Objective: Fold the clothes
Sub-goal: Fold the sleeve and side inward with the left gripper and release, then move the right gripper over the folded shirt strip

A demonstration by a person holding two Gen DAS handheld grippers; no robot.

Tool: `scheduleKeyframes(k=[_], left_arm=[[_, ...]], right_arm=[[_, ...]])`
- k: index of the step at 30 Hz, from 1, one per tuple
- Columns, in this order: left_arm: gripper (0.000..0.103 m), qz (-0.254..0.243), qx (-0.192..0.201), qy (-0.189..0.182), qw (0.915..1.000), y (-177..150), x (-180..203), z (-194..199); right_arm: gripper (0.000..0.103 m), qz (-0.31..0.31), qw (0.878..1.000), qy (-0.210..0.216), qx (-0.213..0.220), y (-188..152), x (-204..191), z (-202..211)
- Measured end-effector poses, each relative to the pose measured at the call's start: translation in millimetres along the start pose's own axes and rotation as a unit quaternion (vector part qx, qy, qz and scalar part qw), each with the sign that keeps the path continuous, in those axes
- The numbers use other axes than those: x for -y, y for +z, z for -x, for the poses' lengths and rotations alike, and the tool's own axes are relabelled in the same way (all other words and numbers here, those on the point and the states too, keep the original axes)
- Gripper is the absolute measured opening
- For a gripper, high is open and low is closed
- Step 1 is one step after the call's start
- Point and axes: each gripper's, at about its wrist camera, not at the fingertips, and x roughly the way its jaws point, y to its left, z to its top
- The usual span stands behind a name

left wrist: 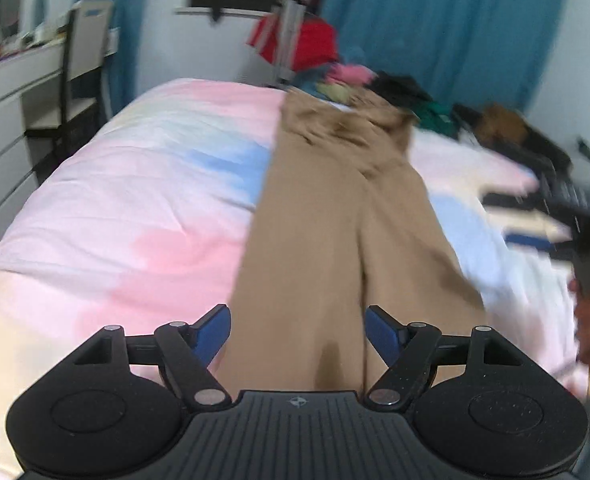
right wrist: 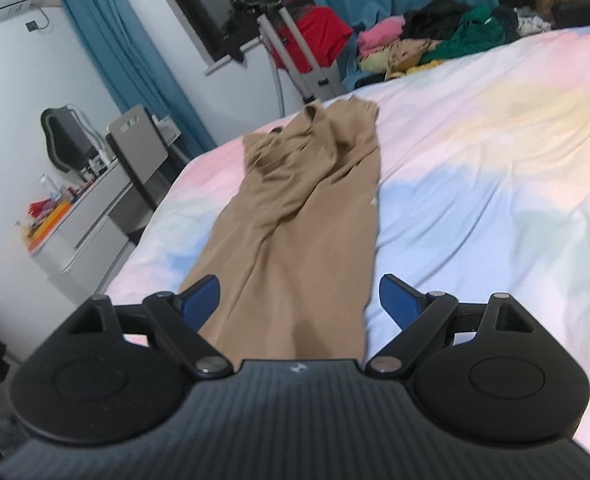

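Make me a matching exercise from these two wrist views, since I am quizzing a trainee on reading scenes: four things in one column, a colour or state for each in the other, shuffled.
Things:
1. trousers
2. curtain
3. left gripper
4. bed cover

Colours or states:
A. jaws open
B. pastel pink, blue and yellow
C. tan, laid out lengthwise
D. teal

Pairs: 1-C, 2-D, 3-A, 4-B
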Motion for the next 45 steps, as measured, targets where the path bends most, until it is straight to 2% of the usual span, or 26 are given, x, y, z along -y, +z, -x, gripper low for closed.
scheduleKeyframes(k=[3, 5, 7, 9, 12, 15, 19, 21, 23, 24, 25, 26, 27, 34, 36, 41, 45], left_arm=[[0.078, -0.019, 0.023, 0.008, 0.9995, -9.9, 0.4, 20.5], [0.081, 0.003, 0.042, 0.001, 0.9991, -10.6, -7.2, 33.5], [0.082, 0.026, 0.061, -0.005, 0.9978, -8.7, -17.4, 43.3], [0.082, 0.035, 0.074, 0.009, 0.9966, -2.1, -21.9, 42.2], [0.083, 0.061, 0.093, 0.043, 0.9929, -1.8, -39.4, 52.9], [0.083, 0.100, 0.091, 0.039, 0.9900, 0.2, -57.2, 55.1], [0.083, 0.128, 0.077, 0.034, 0.9882, 0.2, -68.7, 51.2], [0.083, 0.128, 0.072, 0.034, 0.9885, -1.2, -69.6, 50.4], [0.083, 0.132, 0.065, 0.028, 0.9887, -2.1, -69.8, 47.1], [0.083, 0.135, 0.062, 0.024, 0.9887, -2.5, -69.9, 45.4], [0.083, 0.137, 0.058, 0.021, 0.9887, -2.9, -70.1, 43.7], [0.083, 0.139, 0.055, 0.017, 0.9886, -3.4, -70.2, 42.0], [0.083, 0.141, 0.051, 0.014, 0.9886, -3.8, -70.3, 40.4], [0.083, 0.157, 0.026, -0.011, 0.9872, -6.8, -71.5, 28.3], [0.083, 0.172, 0.008, -0.025, 0.9848, -8.7, -74.2, 21.4], [0.083, 0.172, -0.037, -0.034, 0.9837, -13.8, -71.4, 4.8], [0.083, 0.159, -0.066, -0.035, 0.9844, -17.1, -66.0, -4.9]], right_arm=[[0.089, -0.009, 0.999, 0.036, -0.027, -14.1, -11.0, 9.7], [0.089, -0.038, 0.994, 0.077, -0.060, -30.0, -16.0, 7.8], [0.089, -0.077, 0.983, 0.122, -0.112, -50.8, -22.2, -2.6], [0.084, -0.104, 0.968, 0.159, -0.166, -72.3, -32.0, -14.3], [0.080, -0.098, 0.955, 0.180, -0.214, -98.6, -52.6, -28.4], [0.073, -0.087, 0.947, 0.181, -0.251, -120.2, -68.1, -42.9], [0.067, -0.073, 0.949, 0.169, -0.257, -130.2, -79.2, -49.4], [0.058, -0.071, 0.948, 0.170, -0.260, -132.4, -84.3, -49.3], [0.043, -0.063, 0.947, 0.171, -0.265, -135.8, -90.0, -48.7], [0.039, -0.056, 0.947, 0.169, -0.268, -137.2, -92.3, -49.1], [0.029, -0.047, 0.947, 0.166, -0.271, -140.5, -95.6, -47.7], [0.015, -0.038, 0.948, 0.162, -0.273, -142.6, -98.5, -46.1], [0.009, -0.032, 0.949, 0.158, -0.273, -142.7, -99.9, -43.8], [0.006, 0.010, 0.959, 0.155, -0.235, -123.0, -104.4, -3.5], [0.006, 0.001, 0.962, 0.150, -0.230, -119.2, -97.0, 6.0], [0.009, -0.017, 0.961, 0.119, -0.249, -120.9, -75.0, 7.0], [0.010, -0.015, 0.957, 0.120, -0.262, -112.6, -61.5, 19.9]])
